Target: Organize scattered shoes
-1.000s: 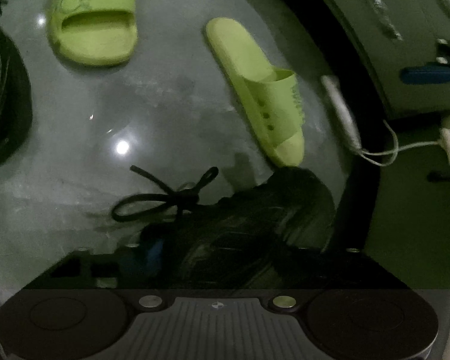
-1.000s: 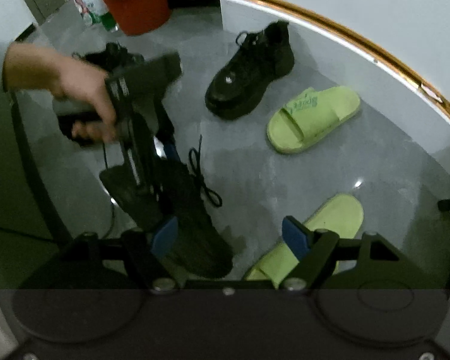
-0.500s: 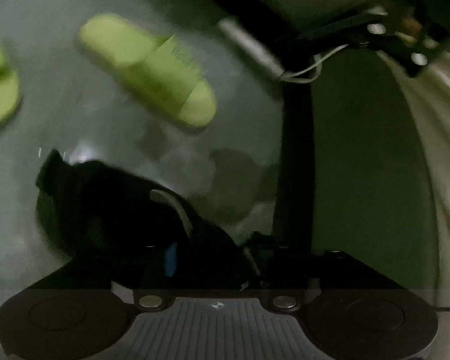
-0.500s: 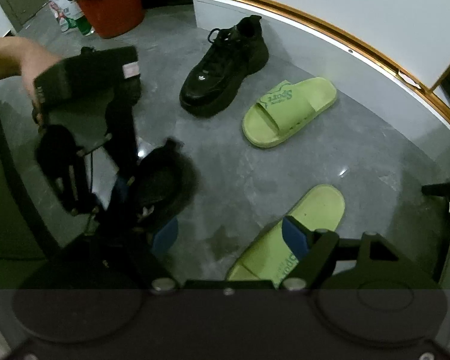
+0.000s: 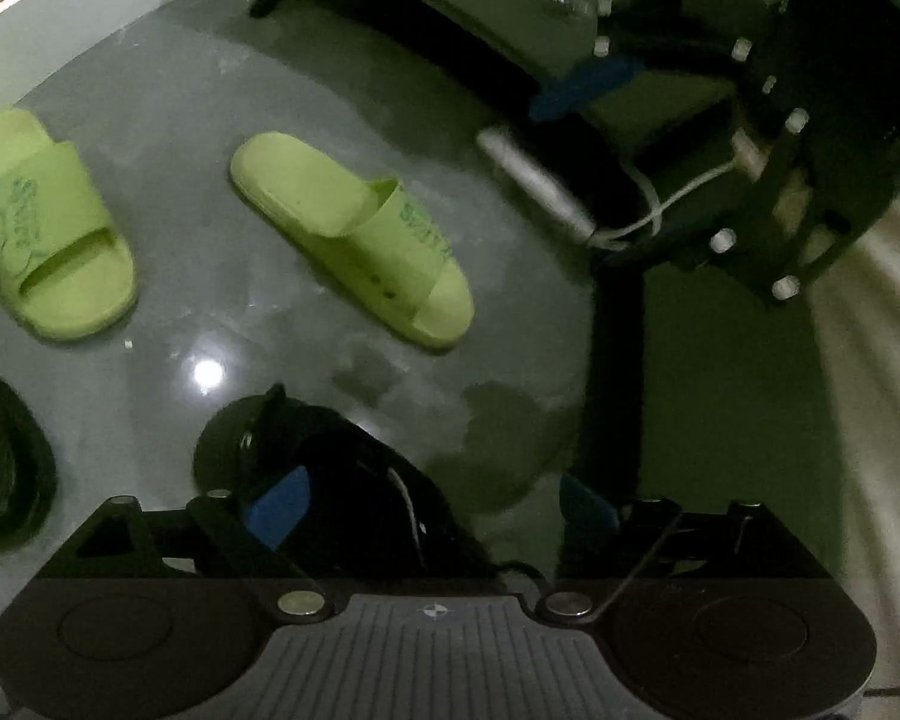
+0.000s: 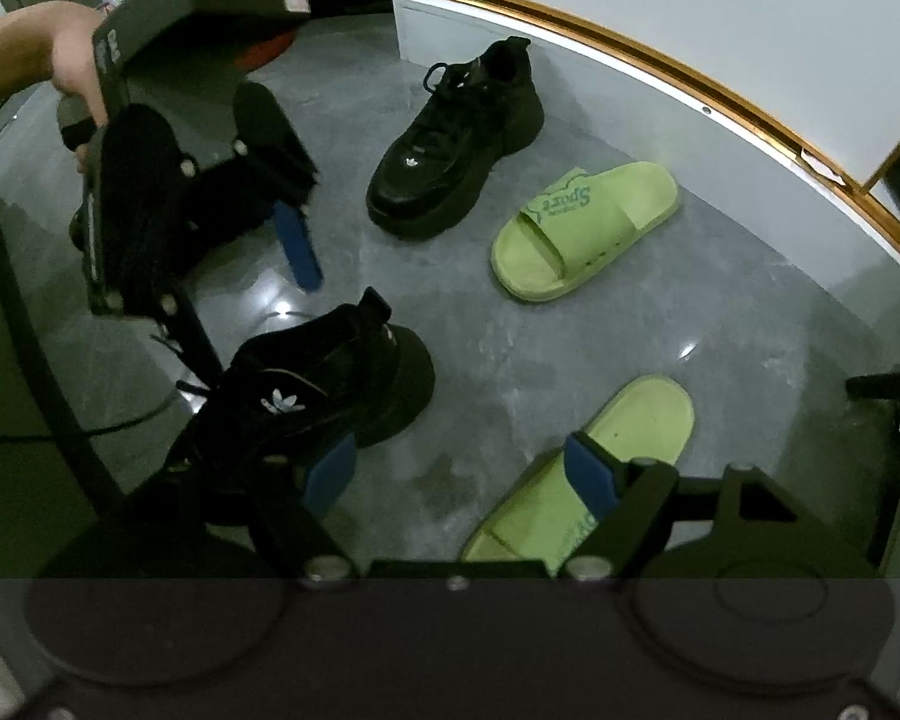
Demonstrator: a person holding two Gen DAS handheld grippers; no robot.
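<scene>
- Nearest, in the left wrist view, the left gripper (image 5: 432, 510) has its jaws spread wide; a black sneaker (image 5: 354, 498) sits on the floor between the blue pads (image 5: 276, 507), with no visible clamping.
- In the right wrist view, the right gripper (image 6: 462, 483) is also spread wide and holds nothing.
- Its left pad (image 6: 330, 474) lies just in front of the same sneaker (image 6: 312, 408), which stands upright on the grey floor (image 6: 510, 348).
- Its right pad (image 6: 588, 477) overlaps a green slide (image 6: 618, 444) lying sole-down.
- Farther off, a second slide (image 6: 582, 228) lies near the wall (image 6: 690, 18), toe end toward the camera.
- Just beside it, a second sneaker (image 6: 456, 144) stands upright, heel toward the wall.
- At far left, a hand (image 6: 72, 54) carries the left gripper (image 6: 297, 243) above the floor.
- A white cable (image 5: 660, 210) lies at the floor's edge in the left wrist view.
</scene>
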